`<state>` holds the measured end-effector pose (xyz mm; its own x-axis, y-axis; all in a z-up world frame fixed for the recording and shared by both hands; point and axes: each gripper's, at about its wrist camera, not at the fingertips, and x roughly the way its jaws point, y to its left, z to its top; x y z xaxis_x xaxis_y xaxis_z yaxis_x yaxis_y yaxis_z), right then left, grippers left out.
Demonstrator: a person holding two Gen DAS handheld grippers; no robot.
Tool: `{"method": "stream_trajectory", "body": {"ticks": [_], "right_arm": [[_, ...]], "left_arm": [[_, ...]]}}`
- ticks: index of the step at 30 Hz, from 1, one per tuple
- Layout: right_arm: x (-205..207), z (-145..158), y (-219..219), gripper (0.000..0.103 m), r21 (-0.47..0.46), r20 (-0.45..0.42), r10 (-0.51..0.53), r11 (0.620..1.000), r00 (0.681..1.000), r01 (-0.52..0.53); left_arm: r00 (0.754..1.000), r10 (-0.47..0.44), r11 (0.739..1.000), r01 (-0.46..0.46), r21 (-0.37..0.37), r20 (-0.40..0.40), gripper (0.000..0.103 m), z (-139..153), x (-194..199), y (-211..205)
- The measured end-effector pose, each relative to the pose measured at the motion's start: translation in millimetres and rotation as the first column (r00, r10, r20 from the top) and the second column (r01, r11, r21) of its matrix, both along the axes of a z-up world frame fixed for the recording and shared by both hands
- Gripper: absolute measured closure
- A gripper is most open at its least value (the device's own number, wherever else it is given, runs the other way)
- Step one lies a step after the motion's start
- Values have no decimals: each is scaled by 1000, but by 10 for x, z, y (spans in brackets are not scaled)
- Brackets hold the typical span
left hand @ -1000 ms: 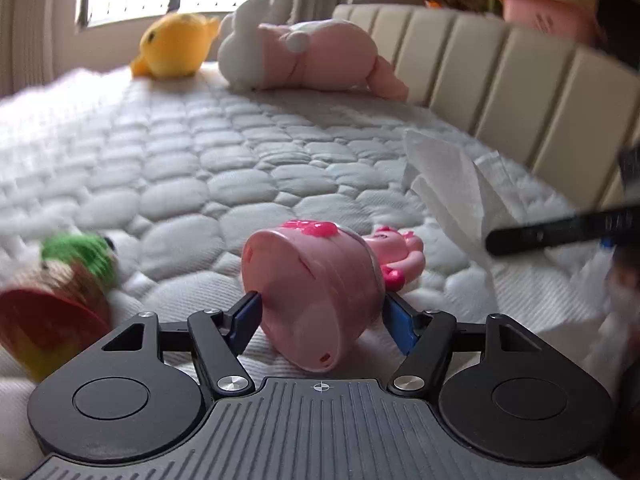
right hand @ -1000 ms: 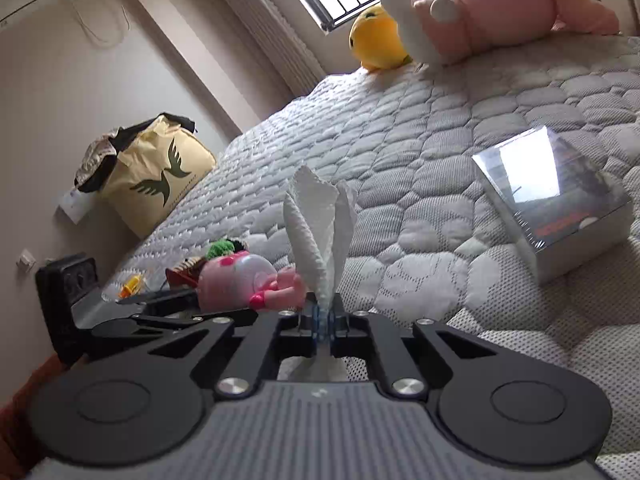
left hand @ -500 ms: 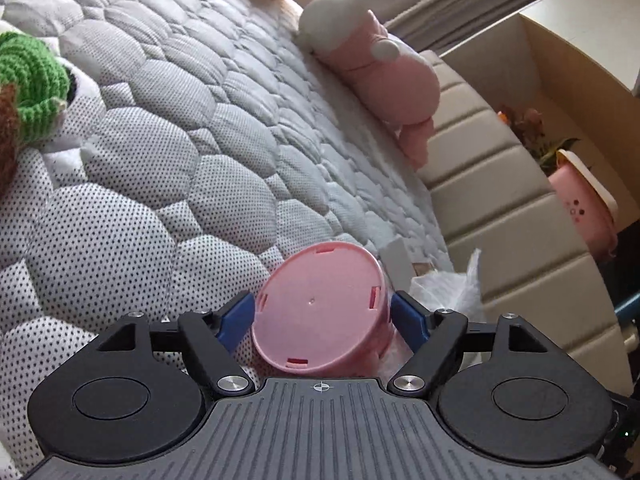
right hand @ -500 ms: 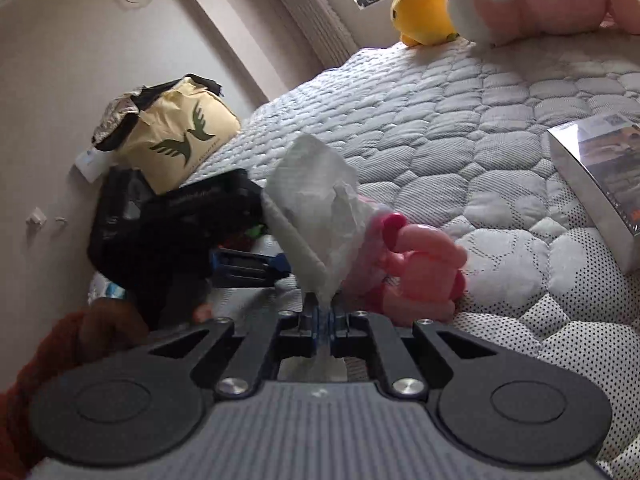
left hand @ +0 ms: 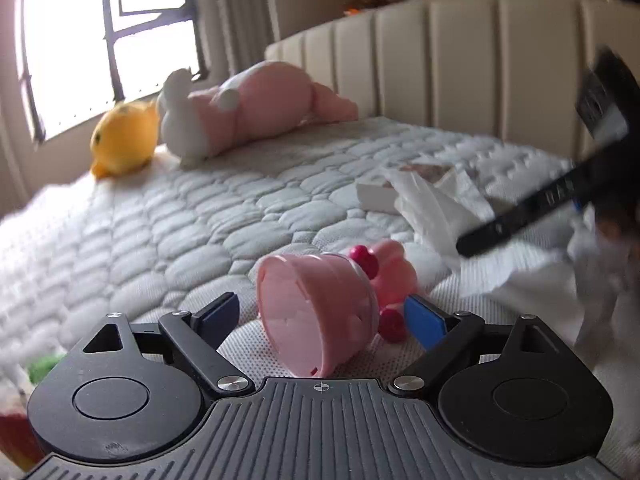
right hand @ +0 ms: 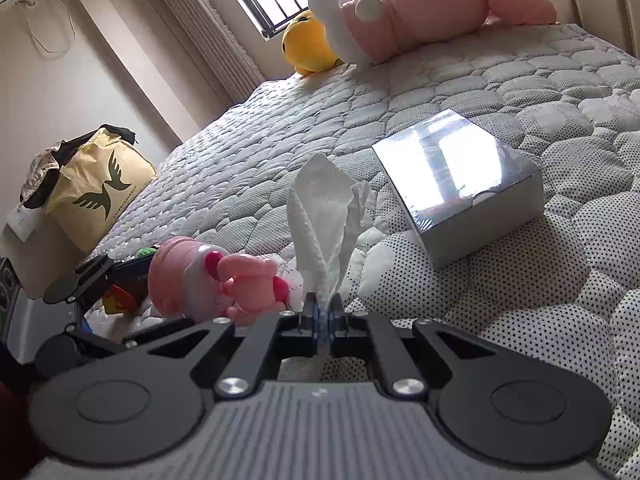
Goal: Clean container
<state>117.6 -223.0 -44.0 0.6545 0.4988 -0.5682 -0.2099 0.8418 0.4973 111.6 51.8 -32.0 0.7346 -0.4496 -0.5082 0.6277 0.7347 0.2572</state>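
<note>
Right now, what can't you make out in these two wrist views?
- Pink container: the inside is unseen in the left wrist view, where only its base faces the camera; the right wrist view shows it side-on.
- Right gripper in the left wrist view: motion-blurred, cut off by the right edge.
- Tissue: lower end hidden behind the right gripper's body.
- Green and red item: blurred, cut off at the left edge.

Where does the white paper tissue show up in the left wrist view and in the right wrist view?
Left wrist: the white paper tissue is right of centre, beyond the pink plastic container.
Right wrist: centre, pinched upright in the right gripper.
Shared landmark: the yellow plush toy by the window.
</note>
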Motion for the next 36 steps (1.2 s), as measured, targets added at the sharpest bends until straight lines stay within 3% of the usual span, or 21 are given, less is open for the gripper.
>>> {"method": "stream_trajectory", "body": {"ticks": [3, 5, 8, 10, 11, 12, 13, 14, 17, 19, 22, 27, 30, 33, 36], "right_arm": [[-27, -28, -8, 97, 5, -1, 4, 1000, 1000, -4], [-47, -48, -6, 97, 9, -1, 9, 1000, 1000, -9], [-103, -65, -44, 97, 10, 0, 11, 1000, 1000, -11], [-124, -61, -88, 97, 14, -2, 3, 1000, 1000, -3], [-135, -57, -110, 97, 14, 0, -2, 1000, 1000, 2], [-146, -50, -127, 97, 16, 3, -7, 1000, 1000, 7], [-157, -36, -142, 97, 19, 7, -10, 1000, 1000, 10], [-167, -20, -157, 97, 24, 11, -13, 1000, 1000, 13], [-181, 54, -128, 97, 42, 34, 2, 999, 999, -3], [-154, 134, -49, 97, 62, 62, 28, 998, 998, -32], [-113, 255, 68, 97, 90, 103, 68, 993, 992, -77], [158, 506, 440, 97, 170, 180, 187, 961, 966, -217], [418, 484, 763, 97, 64, 153, 209, 973, 966, -221], [507, 400, 936, 97, -57, 137, 215, 976, 967, -208], [434, 334, 834, 97, -79, 131, 195, 979, 972, -185]], "left_arm": [[990, -94, 971, 67, 231, 107, 6, -205, -42, -238], [990, -112, 965, 87, 248, 87, 4, -282, 61, -290], [999, -44, 993, 45, 113, -8, 3, -251, 304, -229], [994, 30, 1000, -31, 0, -106, 9, -221, 457, -141], [985, 65, 996, -74, -49, -160, 29, -212, 532, -79], [972, 96, 988, -119, -96, -215, 37, -204, 607, -17], [954, 122, 975, -168, -149, -275, 38, -195, 685, 56], [923, 131, 944, -227, -238, -361, 39, -182, 770, 184], [833, 94, 836, -363, -410, -546, 39, -203, 911, 463], [789, 56, 791, -409, -456, -611, 39, -237, 943, 541], [752, 40, 759, -451, -469, -658, 39, -266, 977, 562], [755, 59, 782, -442, -440, -653, 37, -262, 974, 519], [760, 66, 789, -436, -432, -646, 36, -276, 975, 500], [759, 60, 779, -442, -445, -648, 35, -297, 979, 545], [767, 57, 782, -433, -449, -640, 33, -315, 1002, 543]]}}
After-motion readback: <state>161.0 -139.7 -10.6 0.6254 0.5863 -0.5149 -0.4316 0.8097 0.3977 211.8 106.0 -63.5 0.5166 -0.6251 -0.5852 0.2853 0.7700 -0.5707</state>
